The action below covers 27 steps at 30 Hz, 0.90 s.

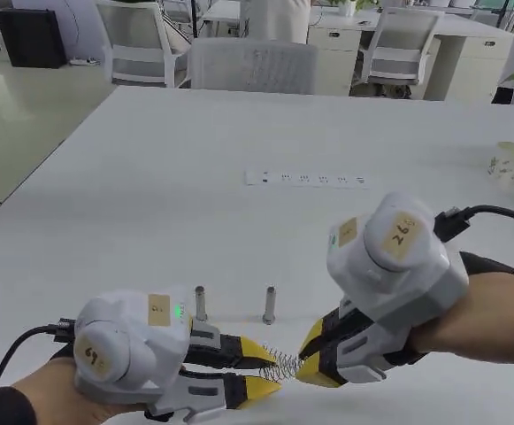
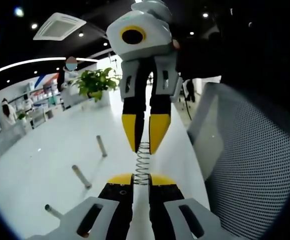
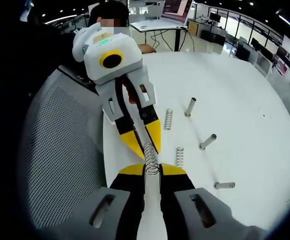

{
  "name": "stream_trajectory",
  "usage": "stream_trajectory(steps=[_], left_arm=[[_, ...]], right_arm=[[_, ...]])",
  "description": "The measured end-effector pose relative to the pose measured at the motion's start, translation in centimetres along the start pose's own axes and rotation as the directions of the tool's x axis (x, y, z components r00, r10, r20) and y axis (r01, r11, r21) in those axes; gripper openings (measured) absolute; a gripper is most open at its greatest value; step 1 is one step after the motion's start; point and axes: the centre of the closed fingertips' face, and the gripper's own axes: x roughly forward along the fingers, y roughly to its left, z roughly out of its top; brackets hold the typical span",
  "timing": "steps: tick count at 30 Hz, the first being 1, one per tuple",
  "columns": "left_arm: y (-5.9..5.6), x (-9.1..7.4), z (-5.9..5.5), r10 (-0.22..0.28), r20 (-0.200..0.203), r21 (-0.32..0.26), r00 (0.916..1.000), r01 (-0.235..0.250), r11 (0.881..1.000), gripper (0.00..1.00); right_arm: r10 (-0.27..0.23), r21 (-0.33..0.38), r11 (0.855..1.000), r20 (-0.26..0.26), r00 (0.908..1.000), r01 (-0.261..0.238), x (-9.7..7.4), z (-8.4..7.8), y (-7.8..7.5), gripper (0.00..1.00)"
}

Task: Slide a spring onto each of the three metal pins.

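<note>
One metal spring (image 1: pixel 283 361) is stretched in the air between my two grippers near the table's front edge. My left gripper (image 1: pixel 272 369) is shut on one end of it (image 2: pixel 143 165) and my right gripper (image 1: pixel 306 359) is shut on the other end (image 3: pixel 151 157). In the left gripper view the right gripper (image 2: pixel 145 147) comes down from the top. Two upright metal pins (image 1: pixel 201 303) (image 1: pixel 269 305) stand just beyond the grippers. In the right gripper view three pins (image 3: pixel 189 106) (image 3: pixel 207 141) (image 3: pixel 224 185) stand bare in a row, with two loose springs (image 3: pixel 168 119) (image 3: pixel 179 156) lying beside them.
A white power strip (image 1: pixel 305 179) is set into the middle of the white table (image 1: pixel 150 195). A clear plastic item (image 1: pixel 513 164) lies at the far right edge. Chairs (image 1: pixel 252 66) stand along the far side, and a mesh chair back (image 2: pixel 254 150) is close behind me.
</note>
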Motion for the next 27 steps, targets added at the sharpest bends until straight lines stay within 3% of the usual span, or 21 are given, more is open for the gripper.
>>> stream_trajectory(steps=[14, 27], left_arm=[[0.1, 0.1, 0.5, 0.003, 0.023, -0.008, 0.9997, -0.003, 1.000, 0.02], [-0.1, 0.2, 0.8, -0.002, 0.028, 0.007, 0.9996, 0.002, 1.000, 0.02]], right_arm=[[-0.025, -0.047, 0.999, 0.072, 0.9971, 0.029, -0.6, 2.8, 0.2, 0.08], [0.001, -0.046, 0.999, 0.029, 0.9996, 0.000, 0.0, 2.2, 0.6, 0.09]])
